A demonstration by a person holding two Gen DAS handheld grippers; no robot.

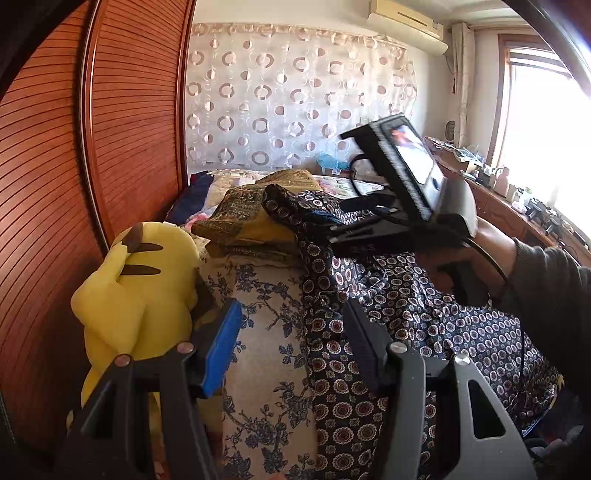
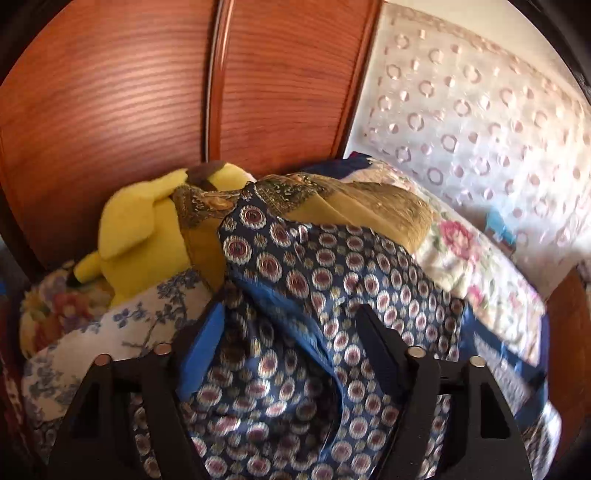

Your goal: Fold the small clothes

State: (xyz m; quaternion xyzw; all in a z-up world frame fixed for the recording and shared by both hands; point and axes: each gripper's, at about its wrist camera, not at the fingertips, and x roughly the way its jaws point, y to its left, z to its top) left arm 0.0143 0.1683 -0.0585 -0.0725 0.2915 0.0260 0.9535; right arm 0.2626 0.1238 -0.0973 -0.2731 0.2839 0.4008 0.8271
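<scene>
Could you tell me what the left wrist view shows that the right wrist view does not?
Only the left wrist view shows the right claw seen from outside, with its screen and the person's hand, plus the window and air conditioner. Only the right wrist view shows the navy patterned garment bunched between that claw's open jaws. Both show the yellow plush toy, the mustard folded cloth, the wooden wardrobe and the circle-patterned curtain.
</scene>
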